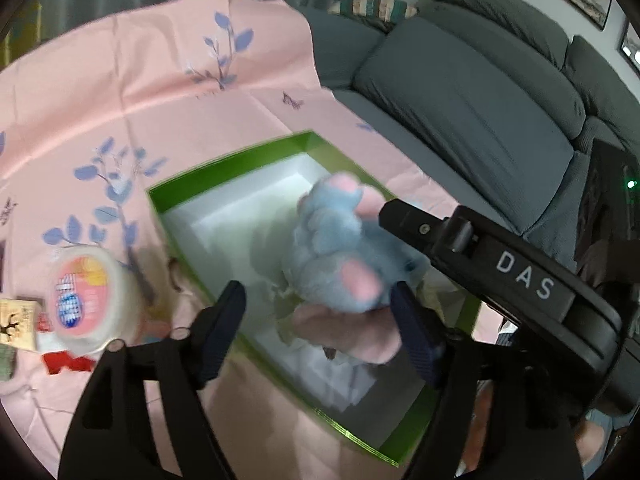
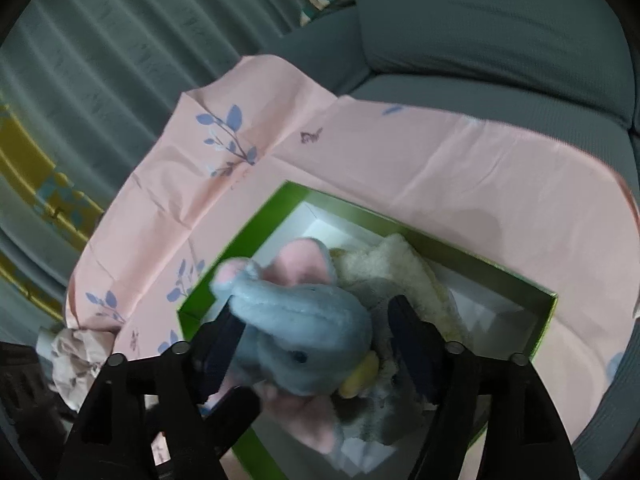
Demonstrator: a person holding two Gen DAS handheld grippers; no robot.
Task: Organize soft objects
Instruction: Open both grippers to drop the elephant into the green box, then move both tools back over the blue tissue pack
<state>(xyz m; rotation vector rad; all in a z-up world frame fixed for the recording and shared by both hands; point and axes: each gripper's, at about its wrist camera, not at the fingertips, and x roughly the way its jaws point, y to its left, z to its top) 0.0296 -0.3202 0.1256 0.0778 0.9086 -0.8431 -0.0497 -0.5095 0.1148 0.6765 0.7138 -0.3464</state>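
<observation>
Right gripper (image 2: 316, 344) holds elephant (image 2: 304, 320) over box (image 2: 544, 312).

Fluffy plush elephant (image 2: 304, 344), glossy cardboard box (image 1: 228, 162)

Box (image 1: 224, 176) on cloth (image 1: 140, 92), plush elephant (image 2: 304, 328) over box, sofa (image 1: 472, 92) behind

far end of green box (image 1: 188, 184) bare — open from above | near end blocked — plush elephant (image 2: 304, 320), cream cloth (image 2: 396, 268)
</observation>
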